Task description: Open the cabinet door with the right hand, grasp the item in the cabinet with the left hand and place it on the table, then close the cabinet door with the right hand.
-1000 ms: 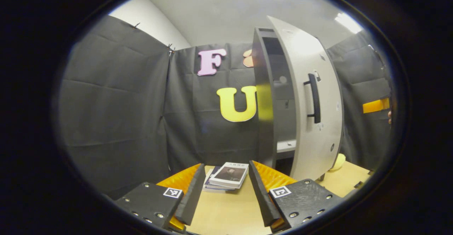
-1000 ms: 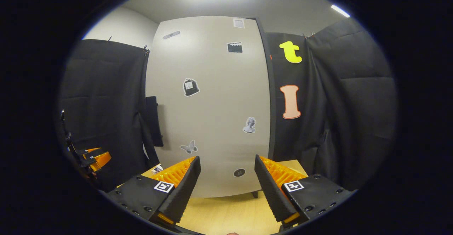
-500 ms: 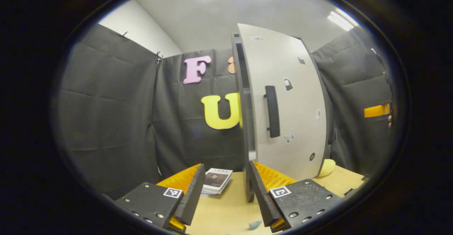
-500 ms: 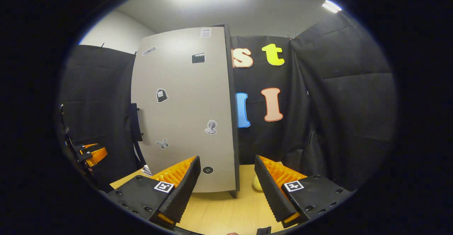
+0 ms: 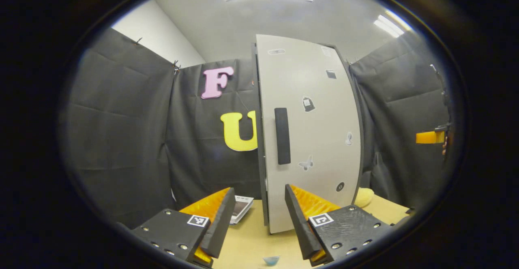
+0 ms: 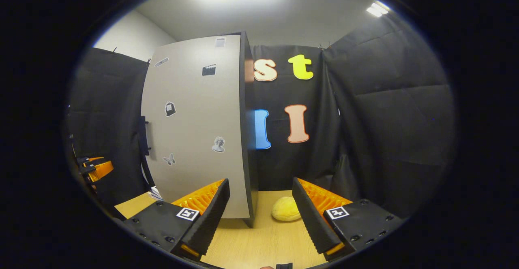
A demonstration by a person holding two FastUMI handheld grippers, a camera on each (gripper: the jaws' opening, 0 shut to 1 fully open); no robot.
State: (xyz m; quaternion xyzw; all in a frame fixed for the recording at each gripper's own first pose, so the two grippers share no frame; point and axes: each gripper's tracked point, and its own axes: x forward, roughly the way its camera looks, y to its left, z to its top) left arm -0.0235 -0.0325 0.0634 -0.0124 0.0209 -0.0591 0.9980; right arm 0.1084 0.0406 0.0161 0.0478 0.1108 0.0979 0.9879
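The tall cabinet's grey door (image 5: 316, 147), dotted with stickers, lies flush against its dark frame, with the black handle (image 5: 282, 135) at its left edge. A small stack of books (image 5: 241, 207) lies on the wooden table (image 5: 249, 242) left of the cabinet. My left gripper (image 5: 257, 216) hovers open and empty in front of the door. In the right gripper view the same door (image 6: 194, 131) and handle (image 6: 142, 138) stand left of centre. My right gripper (image 6: 260, 216) is open and empty near the cabinet's right corner.
A yellow rounded object (image 6: 286, 214) rests on the table (image 6: 259, 246) right of the cabinet, also seen as a yellow object (image 5: 364, 197) past the door. A small blue item (image 5: 271, 260) lies at the table's near edge. The other gripper (image 5: 430, 137) shows far right.
The cabinet door has swung from wide open to flush with the frame. Both gripper views have drifted, and the right gripper has pulled back from the door.
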